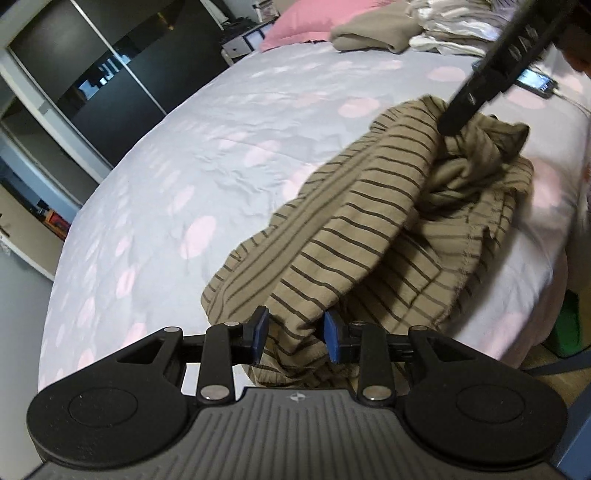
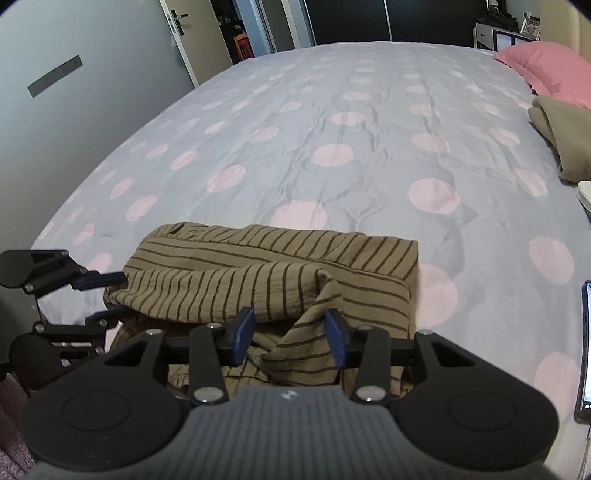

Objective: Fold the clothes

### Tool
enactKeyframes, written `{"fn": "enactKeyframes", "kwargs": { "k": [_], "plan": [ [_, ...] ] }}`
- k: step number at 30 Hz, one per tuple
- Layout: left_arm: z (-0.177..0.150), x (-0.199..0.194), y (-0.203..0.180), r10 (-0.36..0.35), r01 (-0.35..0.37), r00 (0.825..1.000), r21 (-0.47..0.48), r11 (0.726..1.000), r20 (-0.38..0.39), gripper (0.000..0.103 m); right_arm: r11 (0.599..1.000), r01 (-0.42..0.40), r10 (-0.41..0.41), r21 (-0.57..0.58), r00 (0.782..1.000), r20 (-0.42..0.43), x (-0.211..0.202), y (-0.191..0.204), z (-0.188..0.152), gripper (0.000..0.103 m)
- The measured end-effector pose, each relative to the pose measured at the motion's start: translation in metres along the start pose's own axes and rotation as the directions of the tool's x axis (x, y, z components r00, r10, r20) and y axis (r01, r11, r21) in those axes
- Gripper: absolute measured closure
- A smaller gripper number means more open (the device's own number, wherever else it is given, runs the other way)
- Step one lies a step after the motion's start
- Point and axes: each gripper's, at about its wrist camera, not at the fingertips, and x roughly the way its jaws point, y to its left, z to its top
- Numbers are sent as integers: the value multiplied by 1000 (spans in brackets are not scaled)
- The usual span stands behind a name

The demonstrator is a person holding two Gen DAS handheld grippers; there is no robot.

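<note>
On the near edge of the dotted bed cover [image 2: 332, 110]: one striped brown garment [image 1: 369, 229], crumpled; left gripper [image 1: 295, 336], jaws apart around a fold of it; right gripper [image 2: 291, 332], jaws apart over bunched cloth; pink pillow [image 2: 546, 66], folded pile [image 1: 443, 29], phone [image 1: 535, 82] beyond

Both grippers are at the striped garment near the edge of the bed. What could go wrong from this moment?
1. The striped garment is bunched and hangs partly over the bed edge, so it may slide off.
2. Both the left gripper and right gripper are open around thick folds; closing might catch several layers, not one edge.
3. A phone lies close beside the cloth; a pull may drag it.
</note>
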Motion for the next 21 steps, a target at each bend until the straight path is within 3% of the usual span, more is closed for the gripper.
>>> {"fn": "enactKeyframes", "kwargs": {
  "k": [3, 5, 7, 10, 12, 14, 17, 21],
  "plan": [
    [3, -3, 5, 6, -5, 1000, -31, 999, 18, 74, 999, 39, -40, -30, 999, -23, 3, 0, -3, 58],
    [4, -5, 16, -2, 4, 1000, -96, 995, 20, 81, 997, 64, -66, -50, 997, -38, 5, 1, -5, 60],
    [5, -7, 26, -12, 16, 1000, -166, 986, 22, 90, 993, 89, -93, -71, 994, -52, 7, 1, -7, 75],
    [2, -10, 50, -23, 27, 1000, -289, 957, 18, 97, 984, 123, -132, -129, 989, -67, 5, 2, -13, 88],
    [0, -14, 57, -64, 69, 998, -316, 946, 27, 97, 980, 136, -146, -143, 988, -60, -2, -1, -17, 89],
    [0, -18, 53, -112, 117, 993, -281, 952, 34, 98, 976, 149, -159, -158, 986, -52, -10, -4, -20, 96],
    [-2, -22, 25, -101, 99, 995, -109, 989, -14, 98, 976, 149, -158, -156, 987, -44, -18, -9, -23, 97],
    [-10, -18, 7, -105, 105, 991, 1, 994, -80, 102, 962, 133, -157, -240, 984, -83, -18, -1, -31, 97]
  ]
}}
